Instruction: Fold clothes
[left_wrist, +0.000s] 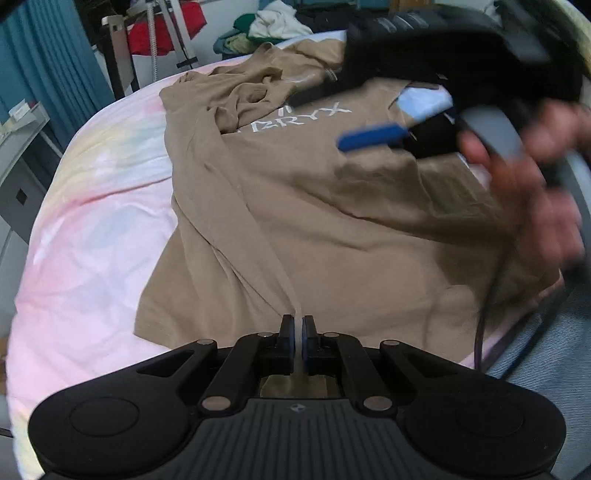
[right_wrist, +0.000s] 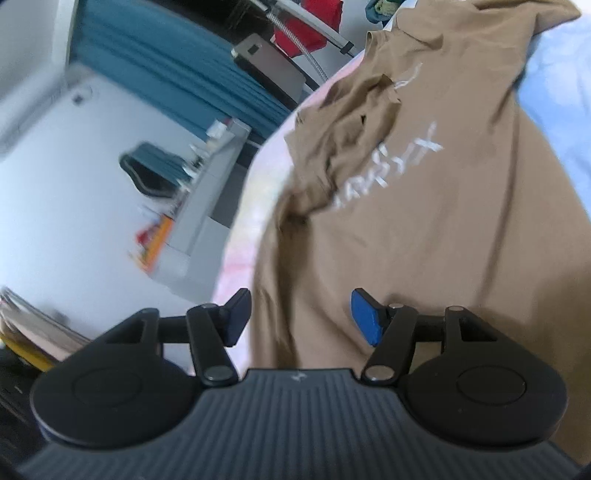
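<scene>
Folding barely begun: shirt (left_wrist: 314, 206) lies rumpled on bed (left_wrist: 92, 221); left gripper (left_wrist: 297, 332) fingers pinch its hem, right gripper (right_wrist: 301, 317) fingers spread.

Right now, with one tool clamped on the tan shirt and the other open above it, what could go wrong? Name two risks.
1. The left tool pinches only a thin ridge of the tan shirt; pulling may slip it free.
2. The right tool is open, holding nothing, so the bunched sleeve may get folded in crumpled.
</scene>
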